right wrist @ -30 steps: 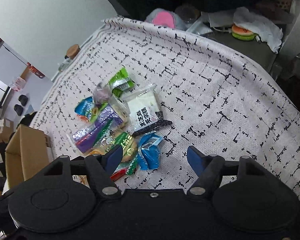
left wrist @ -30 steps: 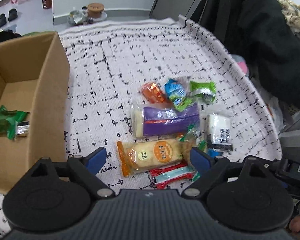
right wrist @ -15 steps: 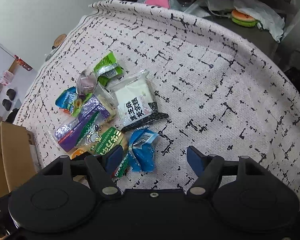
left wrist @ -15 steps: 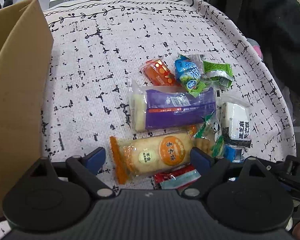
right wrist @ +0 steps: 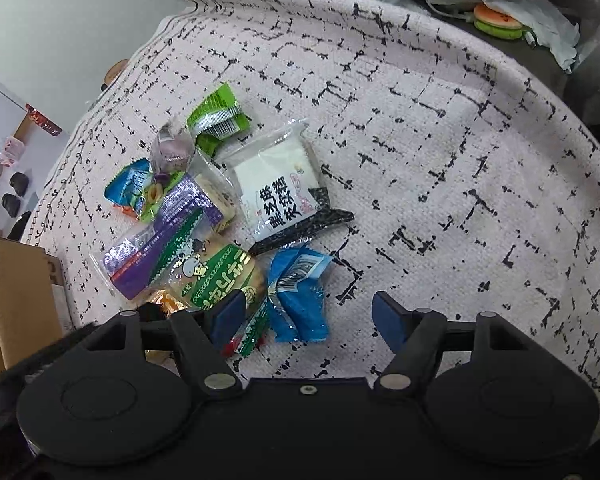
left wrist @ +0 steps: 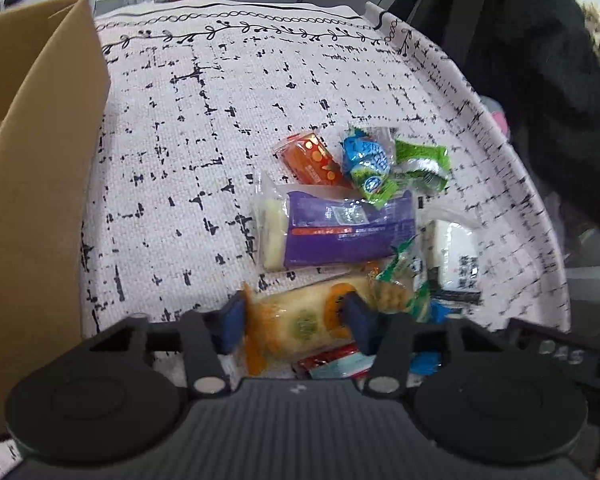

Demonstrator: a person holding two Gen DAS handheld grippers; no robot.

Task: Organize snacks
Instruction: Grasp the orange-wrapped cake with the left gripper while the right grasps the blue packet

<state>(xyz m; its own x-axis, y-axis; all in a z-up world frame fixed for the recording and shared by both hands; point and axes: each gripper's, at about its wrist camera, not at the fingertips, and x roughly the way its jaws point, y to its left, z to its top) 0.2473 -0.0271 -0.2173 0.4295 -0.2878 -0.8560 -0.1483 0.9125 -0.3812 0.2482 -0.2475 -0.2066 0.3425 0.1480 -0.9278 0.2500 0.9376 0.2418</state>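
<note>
Gripping the orange-and-yellow cake packet (left wrist: 300, 322) at lower centre, my left gripper (left wrist: 294, 320) stays clenched while my right gripper (right wrist: 308, 314) hangs released beside the blue packet (right wrist: 298, 292).

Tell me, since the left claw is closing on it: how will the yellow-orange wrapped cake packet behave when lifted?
The yellow-orange clear-wrapped cake packet looks soft, so the left claw will probably dent it. Its glossy film may slip. Its ends overhang both blue fingers, so they could sag; it seems light for its size.
</note>
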